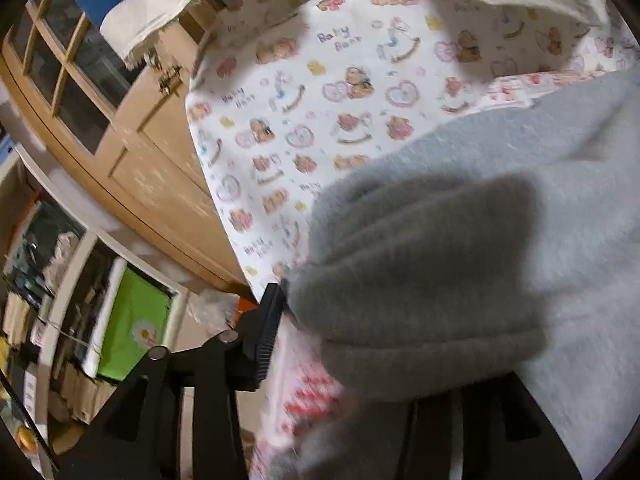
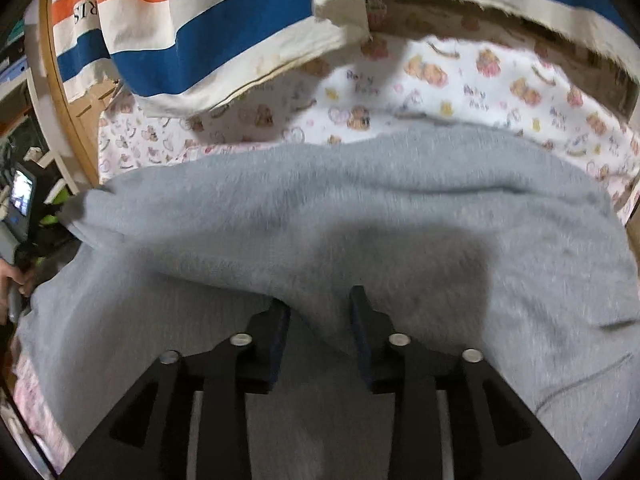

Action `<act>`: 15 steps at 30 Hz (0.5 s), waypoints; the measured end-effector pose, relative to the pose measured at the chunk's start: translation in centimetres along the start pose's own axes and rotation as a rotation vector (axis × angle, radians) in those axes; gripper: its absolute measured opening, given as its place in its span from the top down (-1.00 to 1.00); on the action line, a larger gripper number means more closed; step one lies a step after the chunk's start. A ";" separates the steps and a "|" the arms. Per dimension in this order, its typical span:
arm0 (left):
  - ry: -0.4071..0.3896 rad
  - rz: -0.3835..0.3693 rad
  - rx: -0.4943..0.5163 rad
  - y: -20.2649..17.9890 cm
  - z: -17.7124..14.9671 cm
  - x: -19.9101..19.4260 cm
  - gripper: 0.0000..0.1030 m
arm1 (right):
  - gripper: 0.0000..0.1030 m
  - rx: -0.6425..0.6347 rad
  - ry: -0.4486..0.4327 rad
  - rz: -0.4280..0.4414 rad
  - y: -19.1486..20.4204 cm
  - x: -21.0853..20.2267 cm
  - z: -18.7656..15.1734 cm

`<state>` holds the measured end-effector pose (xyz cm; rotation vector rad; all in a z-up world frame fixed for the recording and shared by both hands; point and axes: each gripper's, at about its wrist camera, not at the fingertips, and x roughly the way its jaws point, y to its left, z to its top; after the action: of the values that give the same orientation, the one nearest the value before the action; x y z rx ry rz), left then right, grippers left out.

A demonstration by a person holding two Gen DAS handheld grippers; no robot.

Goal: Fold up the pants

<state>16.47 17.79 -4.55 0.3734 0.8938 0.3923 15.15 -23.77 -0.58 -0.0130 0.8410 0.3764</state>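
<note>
Grey pants (image 2: pixel 340 208) are lying across the bear-print sheet (image 1: pixel 320 80) on the bed. Right claw (image 2: pixel 320 312) is gripping a ridge of fabric, fingers partly closed on it. Left claw (image 1: pixel 360 300) is buried in a bunched fold; only one finger (image 1: pixel 268 320) is showing, state cannot tell. Risk: thick fleece slipping from the right grip, the fold skewing. No containers are showing in either view
</note>
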 end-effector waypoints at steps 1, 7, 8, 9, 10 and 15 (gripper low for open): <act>-0.016 -0.023 -0.005 0.0 -0.3 -1.0 -0.08 | -0.08 0.014 -0.011 0.003 -0.6 -0.9 -0.5; -0.037 -0.133 -0.096 1.4 -2.3 -5.5 -0.75 | -0.21 0.137 -0.118 -0.130 -6.3 -7.4 -3.8; -0.035 -0.148 -0.116 1.6 -2.7 -6.0 -0.75 | -0.21 0.170 -0.137 -0.165 -7.6 -8.5 -4.4; -0.036 -0.162 -0.132 1.7 -3.1 -6.7 -0.75 | -0.21 0.219 -0.158 -0.211 -9.7 -10.0 -5.3; -0.041 -0.167 -0.127 1.6 -3.5 -7.4 -0.75 | -0.21 0.255 -0.170 -0.246 -11.2 -11.0 -5.9; -0.162 -0.164 -0.046 -1.1 -4.7 -12.9 -0.80 | -0.21 0.508 -0.199 -0.481 -20.5 -15.6 -11.0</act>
<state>5.63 11.35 0.92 0.2832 0.7503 0.2271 4.47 -49.63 0.60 0.2855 0.6899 -0.2897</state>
